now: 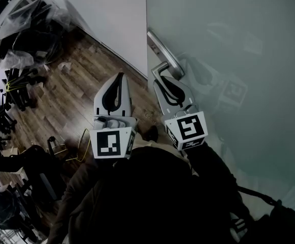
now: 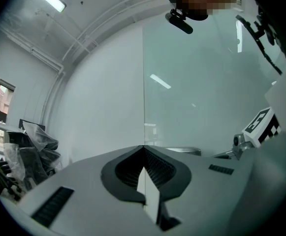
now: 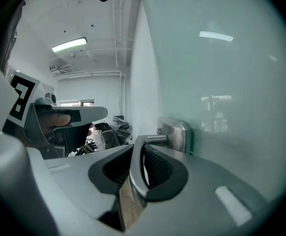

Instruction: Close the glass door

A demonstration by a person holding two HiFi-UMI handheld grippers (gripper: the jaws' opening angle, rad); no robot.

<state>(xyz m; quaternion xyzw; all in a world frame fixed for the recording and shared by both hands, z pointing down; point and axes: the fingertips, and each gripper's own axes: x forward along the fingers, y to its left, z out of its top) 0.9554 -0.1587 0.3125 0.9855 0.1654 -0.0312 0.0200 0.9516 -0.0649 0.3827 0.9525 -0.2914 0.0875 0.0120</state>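
Note:
The frosted glass door (image 1: 238,60) fills the right of the head view, its edge meeting a white wall (image 1: 111,9). A metal lever handle (image 1: 159,71) juts from a steel plate (image 1: 162,47) at the door's edge. My right gripper (image 1: 161,79) is shut on this lever. In the right gripper view the lever (image 3: 137,168) runs between the pads, with the lock plate (image 3: 176,134) just beyond. My left gripper (image 1: 120,76) hangs to the left of the handle, apart from the door, shut with nothing in it. In its own view the left gripper (image 2: 143,147) points at the door edge (image 2: 143,82).
Dark wood floor (image 1: 61,100) lies below and to the left. Piles of black chair parts (image 1: 15,85) and plastic-wrapped items (image 1: 35,24) line the left side. More black frames (image 1: 30,161) stand near the person's left arm.

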